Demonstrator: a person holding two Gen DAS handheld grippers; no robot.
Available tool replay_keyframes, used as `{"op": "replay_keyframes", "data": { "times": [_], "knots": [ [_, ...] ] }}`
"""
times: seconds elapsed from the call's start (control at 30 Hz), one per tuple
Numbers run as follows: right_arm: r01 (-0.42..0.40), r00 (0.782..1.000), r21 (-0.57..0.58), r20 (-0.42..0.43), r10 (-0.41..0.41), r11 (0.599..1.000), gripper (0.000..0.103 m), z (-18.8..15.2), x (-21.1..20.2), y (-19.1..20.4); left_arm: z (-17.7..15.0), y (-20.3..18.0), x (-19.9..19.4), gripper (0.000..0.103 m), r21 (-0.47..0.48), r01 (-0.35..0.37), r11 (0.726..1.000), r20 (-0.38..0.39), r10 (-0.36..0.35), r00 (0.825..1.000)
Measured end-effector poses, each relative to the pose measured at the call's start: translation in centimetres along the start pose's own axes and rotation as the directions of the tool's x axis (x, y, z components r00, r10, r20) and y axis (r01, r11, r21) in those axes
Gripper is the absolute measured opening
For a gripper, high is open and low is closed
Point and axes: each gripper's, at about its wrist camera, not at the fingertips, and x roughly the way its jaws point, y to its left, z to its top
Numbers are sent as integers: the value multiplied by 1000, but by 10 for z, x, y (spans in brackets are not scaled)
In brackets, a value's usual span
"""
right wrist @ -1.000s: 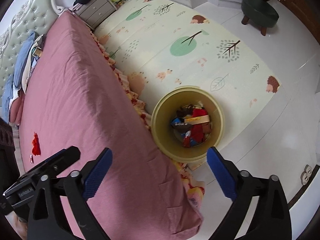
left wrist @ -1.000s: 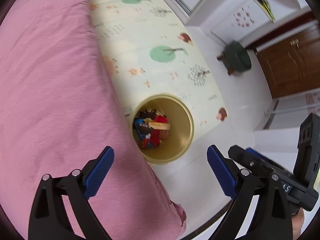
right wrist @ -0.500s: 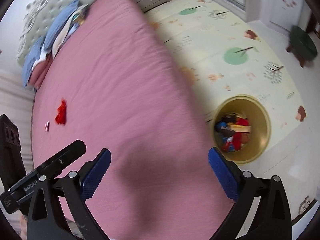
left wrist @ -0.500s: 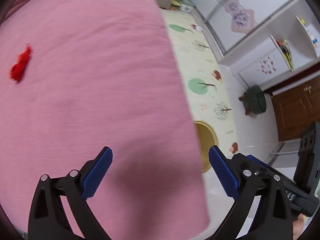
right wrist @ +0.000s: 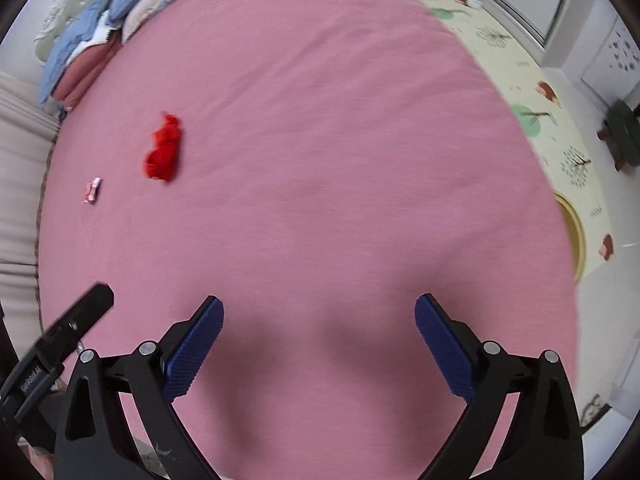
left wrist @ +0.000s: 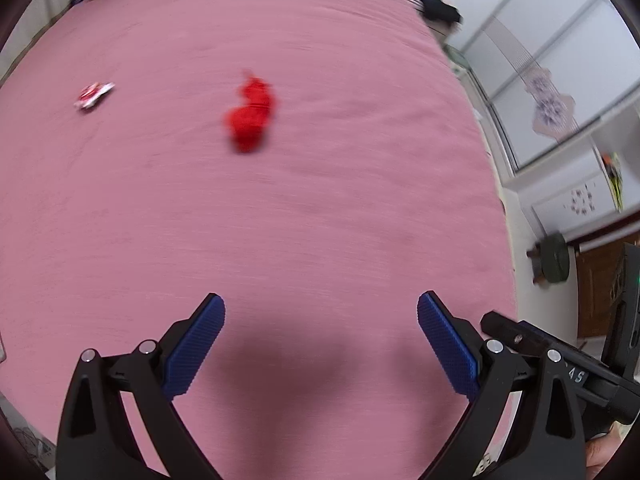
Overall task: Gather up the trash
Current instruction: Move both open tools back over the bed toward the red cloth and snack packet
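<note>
Both jaws stayed wide open and empty as you swung left gripper (left wrist: 321, 344) and right gripper (right wrist: 319, 344) off the yellow bin (right wrist: 573, 232) onto the bed (left wrist: 320, 220), where red scrap (left wrist: 252, 117) and wrapper (left wrist: 93, 95) lay ahead.

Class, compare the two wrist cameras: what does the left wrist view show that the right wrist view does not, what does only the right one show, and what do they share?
Only the left wrist view shows the brown wooden door and the dark item on the nightstand.

Only the right wrist view shows the yellow bin's rim past the bed edge, the tree-print play mat and the stacked bedding at the headboard.

Both show the pink bed, the red crumpled scrap, the small wrapper, the green stool, and each view's own gripper, left gripper and right gripper, open and empty.
</note>
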Motion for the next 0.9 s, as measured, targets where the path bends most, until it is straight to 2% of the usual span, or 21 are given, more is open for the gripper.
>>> {"op": "replay_keyframes", "data": {
  "times": [0.17, 0.27, 0.37, 0.53, 0.67, 0.9],
  "knots": [
    [-43, 997, -19, 56, 44, 999, 94, 2, 20, 71, 14, 83, -8, 97, -61, -27, 998, 10, 28, 1000],
    [-98, 993, -27, 56, 100, 995, 94, 7, 33, 105, 19, 116, -10, 97, -85, -45, 995, 8, 46, 999],
    [-97, 995, -41, 29, 98, 994, 94, 18, 47, 135, 28, 149, -9, 97, -133, -52, 990, 6, 53, 999],
    [-56, 998, -99, 7, 57, 994, 94, 42, 67, 175, 51, 181, 2, 97, -198, -51, 979, 19, 56, 998],
    [-43, 999, -138, 5, 44, 990, 94, 64, 85, 193, 67, 195, 13, 97, -243, -43, 969, 26, 51, 998],
    [16, 1000, -186, 22, -13, 982, 93, 107, 128, 214, 102, 216, 54, 97, -284, -58, 957, 15, 65, 998]
  ]
}}
